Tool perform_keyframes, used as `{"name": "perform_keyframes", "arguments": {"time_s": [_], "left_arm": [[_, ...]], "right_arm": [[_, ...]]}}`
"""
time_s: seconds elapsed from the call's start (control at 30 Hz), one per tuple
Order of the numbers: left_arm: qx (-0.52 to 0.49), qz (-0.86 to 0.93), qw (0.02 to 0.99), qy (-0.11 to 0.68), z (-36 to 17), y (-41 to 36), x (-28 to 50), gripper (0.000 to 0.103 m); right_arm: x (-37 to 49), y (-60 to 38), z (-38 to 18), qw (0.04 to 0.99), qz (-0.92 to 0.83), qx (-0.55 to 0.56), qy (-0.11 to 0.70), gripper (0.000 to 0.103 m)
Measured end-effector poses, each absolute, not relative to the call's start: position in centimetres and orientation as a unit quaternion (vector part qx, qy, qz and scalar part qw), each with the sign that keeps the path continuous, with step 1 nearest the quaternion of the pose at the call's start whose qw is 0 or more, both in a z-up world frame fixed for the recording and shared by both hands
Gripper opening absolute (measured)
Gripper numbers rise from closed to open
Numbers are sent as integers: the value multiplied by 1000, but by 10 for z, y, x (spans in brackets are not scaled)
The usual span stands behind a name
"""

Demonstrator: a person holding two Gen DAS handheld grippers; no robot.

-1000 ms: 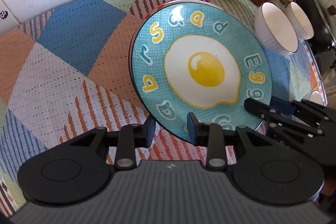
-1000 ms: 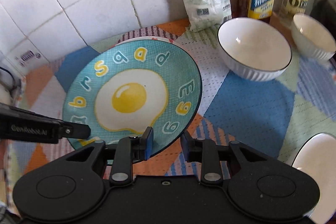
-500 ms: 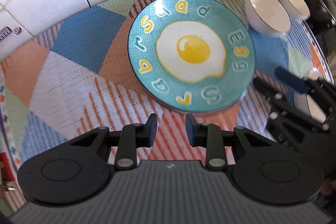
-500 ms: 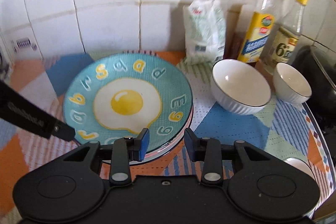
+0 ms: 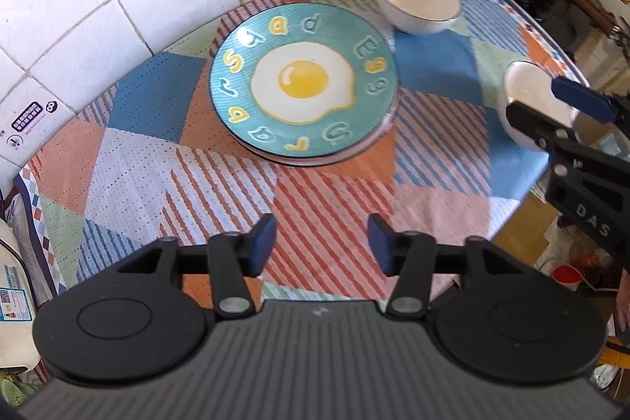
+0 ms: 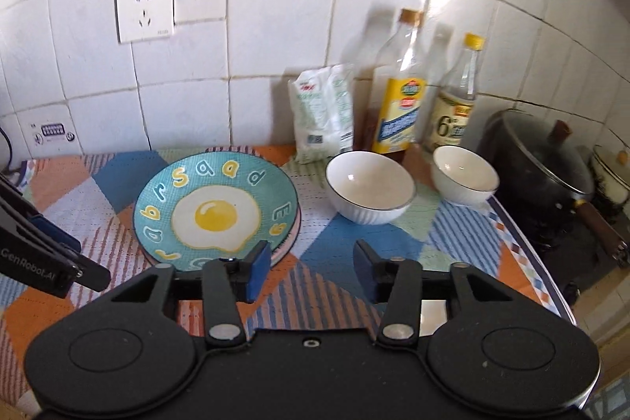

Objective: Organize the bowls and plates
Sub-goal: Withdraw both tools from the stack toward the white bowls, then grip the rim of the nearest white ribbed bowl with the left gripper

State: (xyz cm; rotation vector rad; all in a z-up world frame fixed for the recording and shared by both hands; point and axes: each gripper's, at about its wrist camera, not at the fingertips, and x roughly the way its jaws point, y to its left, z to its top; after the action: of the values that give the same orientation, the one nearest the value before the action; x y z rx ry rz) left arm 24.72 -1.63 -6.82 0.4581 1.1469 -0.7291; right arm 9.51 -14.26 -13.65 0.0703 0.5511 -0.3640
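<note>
plates (image 5: 303,85) glazed, rigid, brittle, slick; pinch at rim. left tool (image 5: 321,245) and right tool (image 6: 311,268) opening, both empty.

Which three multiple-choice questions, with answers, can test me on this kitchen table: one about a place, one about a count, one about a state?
1. Where does the teal round plate with the fried-egg picture rest?
A. On another plate
B. Inside a bowl
C. On the dark pot

2. How many white bowls show in the left wrist view?
A. One
B. Three
C. Five

3. What is between the left claw fingers?
A. The plate
B. A bottle
C. Nothing

Answers: 1 A, a pinkish rim shows beneath it. 2 B, two near the bottles, one by the right claw. 3 C, only the patterned tablecloth shows in the opening gap.
</note>
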Motion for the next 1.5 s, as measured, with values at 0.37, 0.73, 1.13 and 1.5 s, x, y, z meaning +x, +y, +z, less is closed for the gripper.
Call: {"name": "perform_keyframes", "arguments": {"time_s": [0.37, 0.73, 1.13, 1.5], "left_arm": [[248, -350, 744, 512, -62, -34, 210, 65], [265, -343, 736, 520, -75, -79, 188, 73], [243, -329, 736, 540, -87, -135, 188, 77], [167, -305, 747, 567, -118, -185, 189, 78]], "right_arm": [[22, -153, -142, 942, -215, 57, 251, 64], [-5, -184, -162, 941, -186, 56, 276, 72], [11, -247, -199, 940, -148, 71, 299, 98], [39, -287, -243, 939, -82, 57, 328, 98]]}}
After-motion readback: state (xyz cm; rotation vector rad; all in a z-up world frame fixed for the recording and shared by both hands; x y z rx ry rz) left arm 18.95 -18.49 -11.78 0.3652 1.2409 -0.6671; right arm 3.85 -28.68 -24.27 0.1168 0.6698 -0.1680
